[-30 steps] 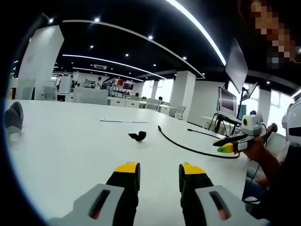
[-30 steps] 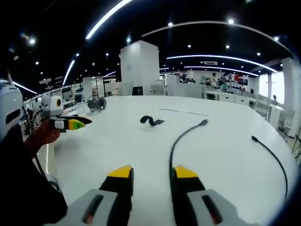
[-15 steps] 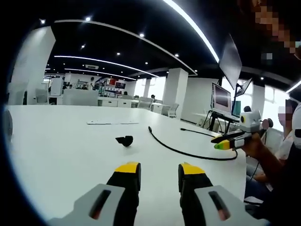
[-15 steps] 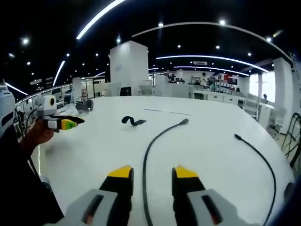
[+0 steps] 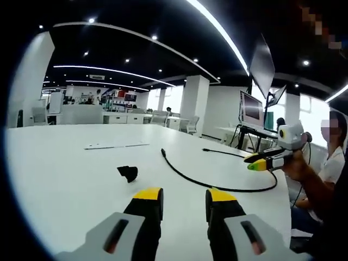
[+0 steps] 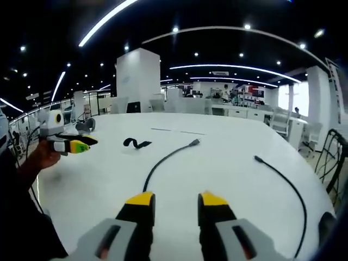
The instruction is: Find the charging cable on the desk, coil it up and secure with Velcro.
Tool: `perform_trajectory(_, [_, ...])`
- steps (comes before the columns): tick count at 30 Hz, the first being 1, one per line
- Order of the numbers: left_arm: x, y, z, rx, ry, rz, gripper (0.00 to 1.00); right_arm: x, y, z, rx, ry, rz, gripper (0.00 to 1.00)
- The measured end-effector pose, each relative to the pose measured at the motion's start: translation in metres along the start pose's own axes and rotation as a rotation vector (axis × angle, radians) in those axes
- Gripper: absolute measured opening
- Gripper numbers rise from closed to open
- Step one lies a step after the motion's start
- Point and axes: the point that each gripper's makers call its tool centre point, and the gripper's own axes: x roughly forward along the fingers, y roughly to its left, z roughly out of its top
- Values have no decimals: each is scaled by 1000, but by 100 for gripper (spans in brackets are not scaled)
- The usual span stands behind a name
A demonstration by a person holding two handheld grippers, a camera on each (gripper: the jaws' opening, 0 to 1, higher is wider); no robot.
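My left hand-held gripper hangs spread over the white worktop. The Velcro strap lies far left, with the black charging cable to its right. My right hand-held gripper is spread too; the cable's near end hides behind its jaws.

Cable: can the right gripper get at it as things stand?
Probably yes. The cable lies loose on the bare table, just ahead of the open right gripper, with nothing between them.
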Motion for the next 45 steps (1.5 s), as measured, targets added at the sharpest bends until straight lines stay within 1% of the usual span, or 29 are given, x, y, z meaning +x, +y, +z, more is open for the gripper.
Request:
perform_trajectory(5, [13, -1, -1, 11, 22, -7, 31, 0, -7, -3, 6, 6, -11, 32])
perform_trajectory(8, [23, -7, 3, 2, 30, -28, 31, -1, -12, -4, 13, 6, -19, 32])
perform_trajectory(12, [35, -11, 7, 39, 43, -42, 31, -1, -16, -4, 23, 1, -24, 32])
perform_trajectory(17, [52, -15, 4, 71, 60, -55, 30, -2, -23, -6, 24, 3, -38, 32])
perform_trajectory(18, [53, -16, 3, 72, 61, -54, 30, -2, -24, -6, 24, 3, -39, 32])
perform_trajectory(24, [65, -15, -2, 47, 73, -56, 30, -4, -39, -2, 24, 2, -56, 32])
perform_trajectory(34, [83, -5, -2, 8, 84, -1, 30, 0, -71, 1, 16, 14, -90, 32])
perform_trajectory(40, [100, -7, -8, 22, 114, 10, 31, 8, -87, -2, 24, 28, -104, 32])
perform_trajectory(45, [113, -7, -13, 27, 136, 21, 30, 14, -94, -4, 29, 38, -108, 32])
